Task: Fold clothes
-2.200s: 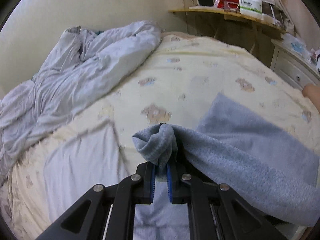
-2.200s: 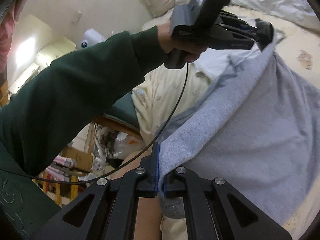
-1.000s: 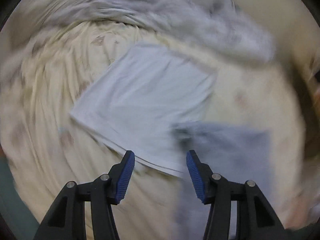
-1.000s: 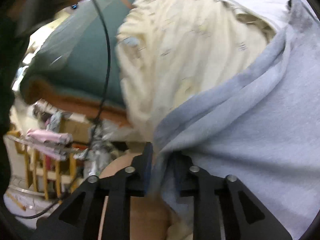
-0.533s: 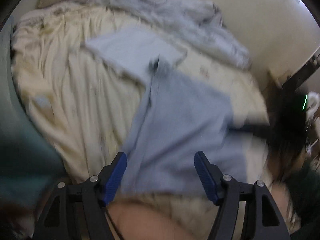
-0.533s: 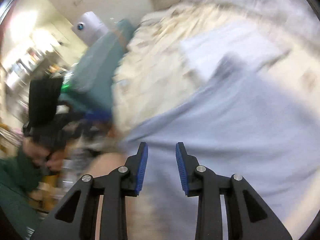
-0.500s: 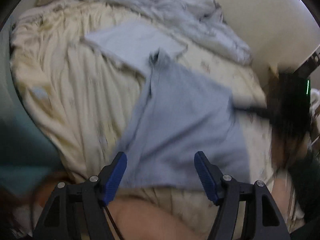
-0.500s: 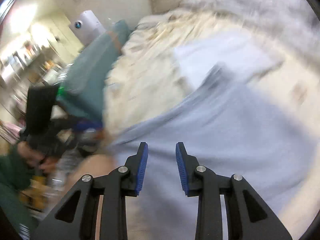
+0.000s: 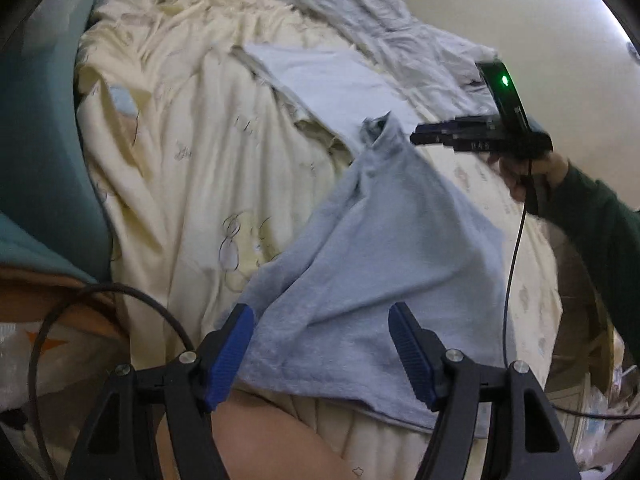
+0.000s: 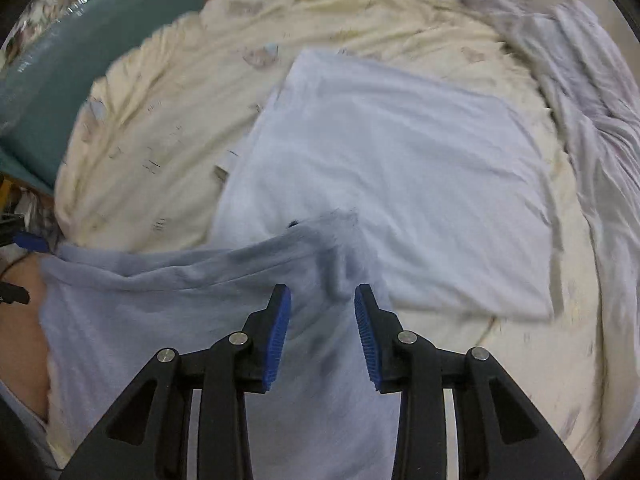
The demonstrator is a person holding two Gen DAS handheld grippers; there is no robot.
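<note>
Left wrist view: left gripper (image 9: pixel 320 344), jaws spread wide and holding nothing, hangs over the near hem of the grey-blue garment (image 9: pixel 384 248), which lies spread on the bed (image 9: pixel 180 152) w/ its lower edge drooping past the mattress edge toward the person's leg (image 9: pixel 272 440). The far corner of the garment stands up in a peak just beside the right gripper (image 9: pixel 428 138) and overlaps the near corner of a white folded cloth (image 9: pixel 332 84). Right wrist view: right gripper (image 10: pixel 322 320), jaws parted and empty, w/ the raised corner of the grey-blue garment (image 10: pixel 336 264) between and just beyond the tips; the white folded cloth (image 10: pixel 400 184) lies flat behind it. Risks, as judged: (1) a pinch at that overlap may take both layers, i.e. drag the white cloth along and undo its fold; (2) the overhanging hem may slide off the bed if the far end is lifted w/o the near end held; (3) the garment is soft and creased along its left side, so a fold made now may lock in the ridge; (4) the cable (image 9: pixel 516 248) hanging from the right gripper crosses above the fabric and may snag it. Crumpled duvet (image 9: pixel 392 28) at the far side limits room to spread.
</note>
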